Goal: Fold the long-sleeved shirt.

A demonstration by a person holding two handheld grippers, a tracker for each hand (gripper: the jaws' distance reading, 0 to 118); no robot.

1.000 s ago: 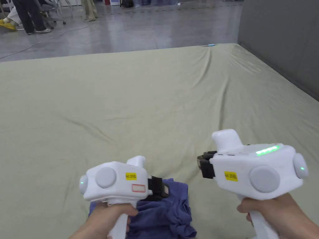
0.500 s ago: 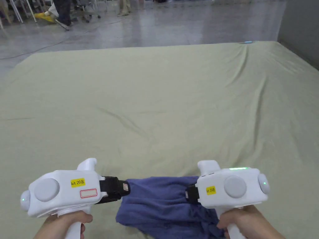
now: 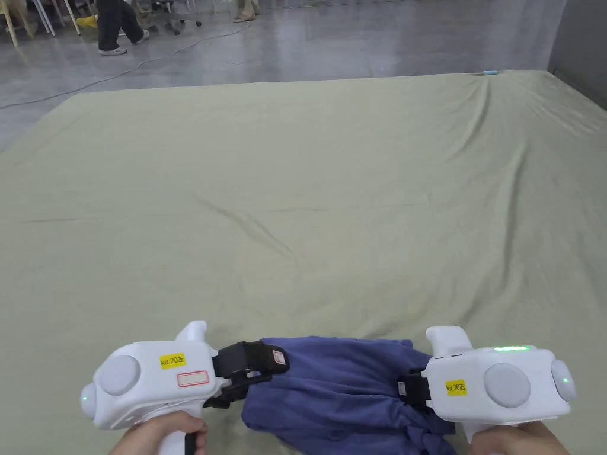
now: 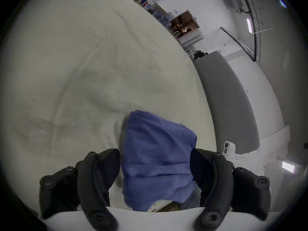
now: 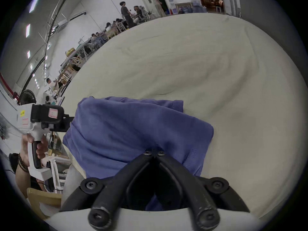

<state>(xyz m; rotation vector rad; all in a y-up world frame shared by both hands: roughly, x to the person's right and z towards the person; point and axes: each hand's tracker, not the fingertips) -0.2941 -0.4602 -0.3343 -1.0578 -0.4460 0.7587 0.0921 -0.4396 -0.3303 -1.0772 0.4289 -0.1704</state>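
A crumpled blue long-sleeved shirt (image 3: 338,385) lies bunched at the near edge of a wide table covered in pale green cloth (image 3: 296,207). My left gripper (image 3: 258,372) is at the shirt's left end. In the left gripper view its jaws stand wide apart with the shirt (image 4: 155,134) between them, so the left gripper (image 4: 155,151) is open. My right gripper (image 3: 408,388) is at the shirt's right end. In the right gripper view the right gripper (image 5: 154,153) is shut, its tips pinching a fold of the shirt (image 5: 125,131). The left gripper (image 5: 66,123) also shows there, at the shirt's far edge.
The green cloth runs far ahead with shallow creases. A grey partition (image 3: 584,35) borders the table's right side. A small blue object (image 3: 489,72) lies at the far right corner. Beyond the table are grey floor, a cable and a standing person's legs (image 3: 115,26).
My right gripper has come down from above the cloth to the shirt and shut on it. The left gripper has shifted to the shirt's left end, and the bunch now spans between both.
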